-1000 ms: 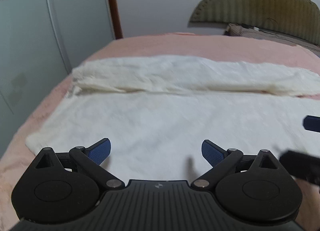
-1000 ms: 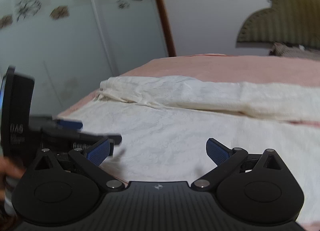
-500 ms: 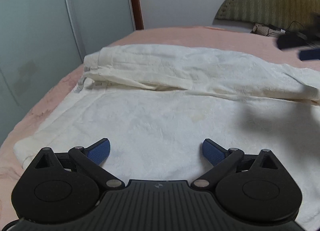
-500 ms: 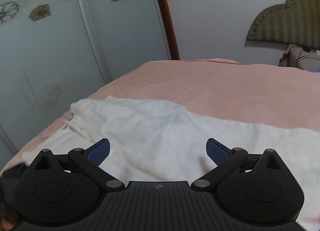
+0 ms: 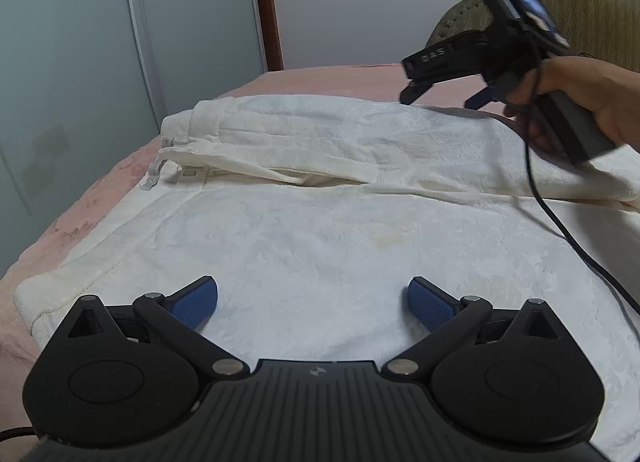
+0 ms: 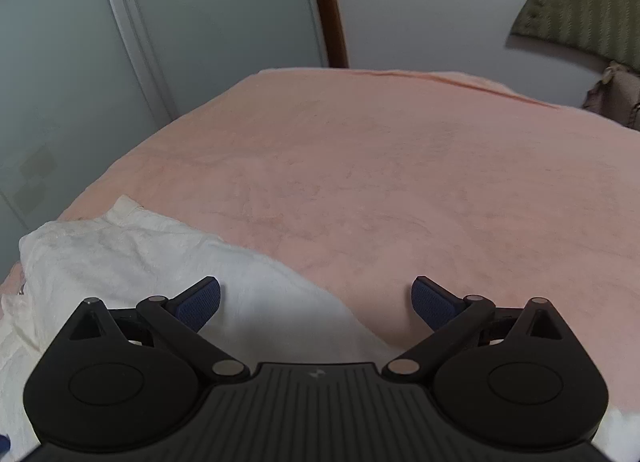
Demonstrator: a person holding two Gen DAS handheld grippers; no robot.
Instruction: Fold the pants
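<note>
Pants (image 5: 320,221): cream-white, spread flat across the pink bed (image 6: 400,181), waistband end toward the wardrobe doors (image 5: 80,81). Far leg lies as a raised, partly doubled ridge along the back; near leg flat.

Left gripper (image 5: 313,304): low over near leg, jaws wide, nothing between pads, not touching cloth as far as visible. Prob. staged there to take the near edge.

Right gripper (image 5: 442,95): held by the person's right hand (image 5: 580,101) above the far edge of the ridge, cable trailing over the fabric. Own cam shows jaws wide, empty, straddling the pants' far border where cloth meets bedspread. Judged: positioned to pinch that edge for a lengthwise fold.

Risk: cable could drag the fabric. Fold not yet made.
</note>
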